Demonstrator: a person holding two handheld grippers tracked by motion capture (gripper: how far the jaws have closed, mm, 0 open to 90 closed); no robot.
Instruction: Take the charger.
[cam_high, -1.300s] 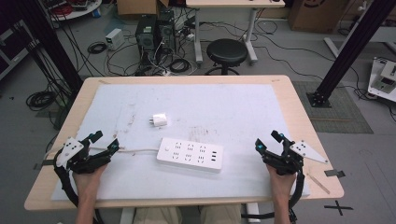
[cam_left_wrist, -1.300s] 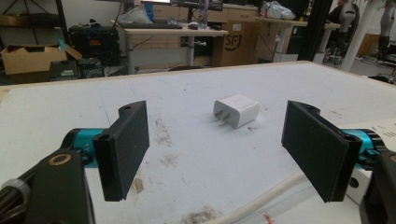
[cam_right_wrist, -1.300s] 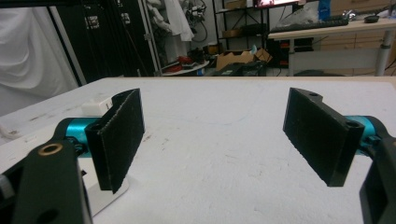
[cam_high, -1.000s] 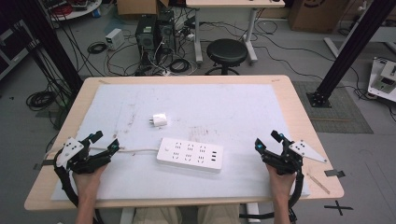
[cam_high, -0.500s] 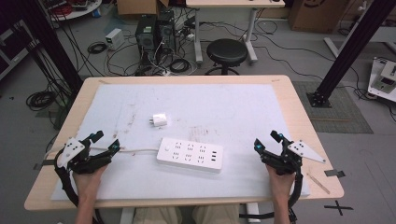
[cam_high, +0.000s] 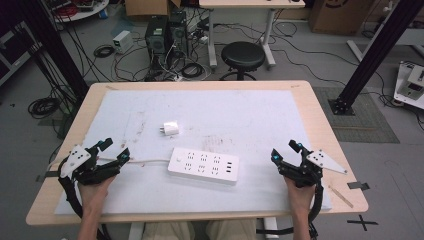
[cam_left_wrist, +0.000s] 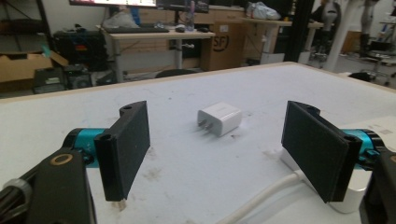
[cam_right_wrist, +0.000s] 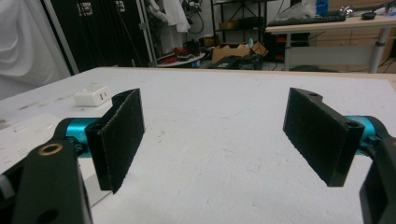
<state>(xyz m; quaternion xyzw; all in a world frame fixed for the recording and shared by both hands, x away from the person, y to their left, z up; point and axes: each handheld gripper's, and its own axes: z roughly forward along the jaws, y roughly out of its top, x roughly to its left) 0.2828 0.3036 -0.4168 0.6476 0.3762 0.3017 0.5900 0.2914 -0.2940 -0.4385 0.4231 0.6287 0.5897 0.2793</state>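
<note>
A white power strip (cam_high: 203, 165) lies flat near the front middle of the white mat, its cord (cam_high: 148, 161) running left. A small white plug adapter (cam_high: 171, 129) rests behind it, prongs toward the left. My left gripper (cam_high: 114, 152) rests at the front left, open, its tips close to the cord. In the left gripper view the adapter (cam_left_wrist: 219, 118) sits ahead between the wide jaws, with the cord (cam_left_wrist: 266, 196) and the strip's end (cam_left_wrist: 348, 198) at lower right. My right gripper (cam_high: 285, 152) rests at the front right, open and holding nothing. The right gripper view shows the strip (cam_right_wrist: 28, 135) and adapter (cam_right_wrist: 92, 95) off to the left.
The white mat (cam_high: 250, 115) covers most of the wooden table (cam_high: 320, 120). A black stool (cam_high: 242, 55), computer towers (cam_high: 164, 32) and tangled cables stand on the floor beyond the far edge. A black frame post (cam_high: 370, 55) rises at the right.
</note>
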